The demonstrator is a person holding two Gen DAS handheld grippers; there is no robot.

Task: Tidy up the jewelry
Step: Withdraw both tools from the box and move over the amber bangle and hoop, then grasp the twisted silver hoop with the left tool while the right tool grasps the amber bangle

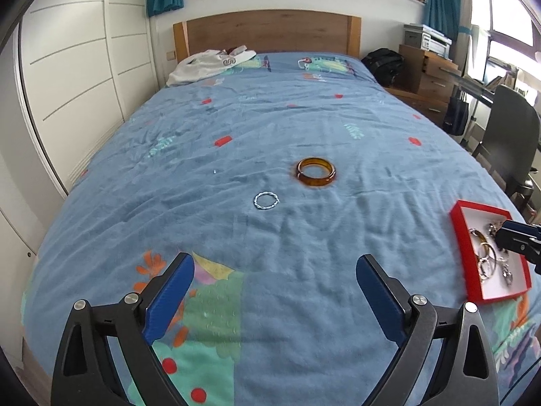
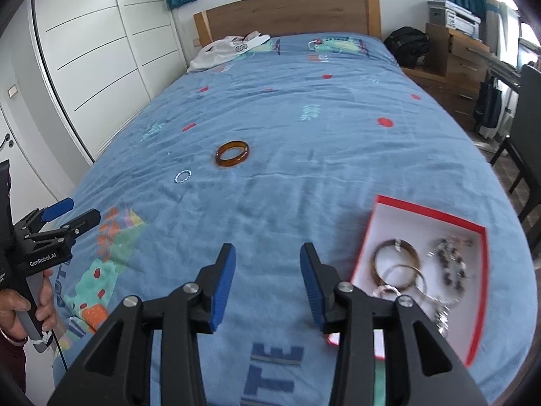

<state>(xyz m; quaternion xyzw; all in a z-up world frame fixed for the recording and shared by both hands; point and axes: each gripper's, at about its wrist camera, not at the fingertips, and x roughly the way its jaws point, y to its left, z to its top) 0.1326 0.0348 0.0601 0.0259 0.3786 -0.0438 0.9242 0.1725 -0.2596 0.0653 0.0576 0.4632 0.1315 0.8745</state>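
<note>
We see two loose pieces on the blue bedspread (image 1: 304, 118): amber bangle (image 1: 316, 172) lying flat mid-bed, twisted silver ring (image 1: 267, 200) near it, at the bangle's 8 o'clock, not touching. Red box (image 2: 471, 308) sits at the bed's near right edge, 4 o'clock from the bangle, well apart; inside we make out a brown bangle (image 2: 396, 260), thin hoops and a beaded chain, partly blurred.

Left gripper (image 1: 275, 296): jaws wide apart, nothing between the pads, above bare bedspread, ring at its 12 o'clock. Right gripper (image 2: 267, 282): jaws partly apart, nothing gripped, just left of the box, its right finger overlapping the box's near corner in view.

A hand (image 2: 33, 308) holds the left gripper's handle.
</note>
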